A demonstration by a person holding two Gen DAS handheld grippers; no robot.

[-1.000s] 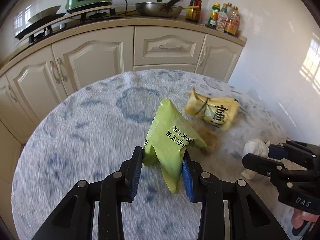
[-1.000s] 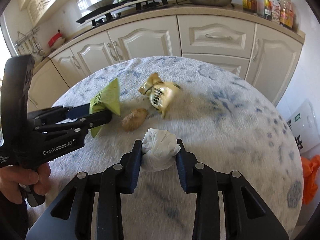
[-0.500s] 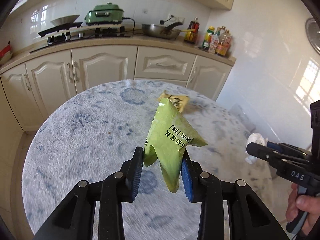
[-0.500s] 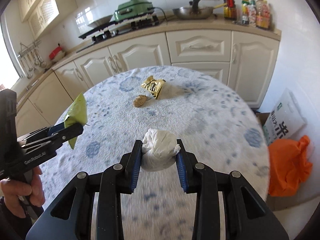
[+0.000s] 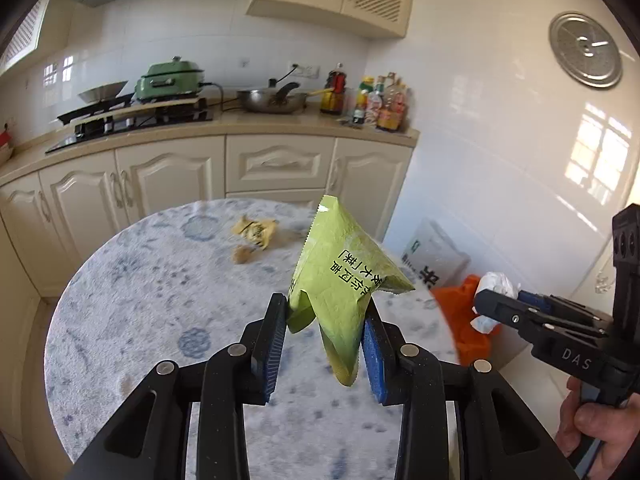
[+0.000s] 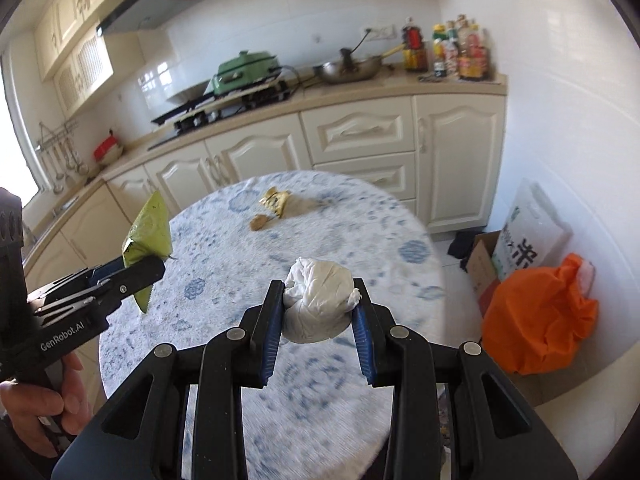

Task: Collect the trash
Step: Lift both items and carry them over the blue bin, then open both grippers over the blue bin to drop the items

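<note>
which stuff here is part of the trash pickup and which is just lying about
Job: crumpled green snack wrapper in left tongs; white paper wad in right tongs; yellow wrapper, brown scrap, orange plastic bag.
Lying about: steel wok, green cooker, sauce bottles.

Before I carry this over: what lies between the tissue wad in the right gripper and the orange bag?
Only the table edge and bare floor separate the tissue wad from the orange bag, seen from the right wrist.

Both tongs lifted off table point(image 6: 208, 280), carrying green wrapper point(image 5: 344, 280) and white wad point(image 6: 318, 304) back toward orange bag point(image 6: 540, 320).
</note>
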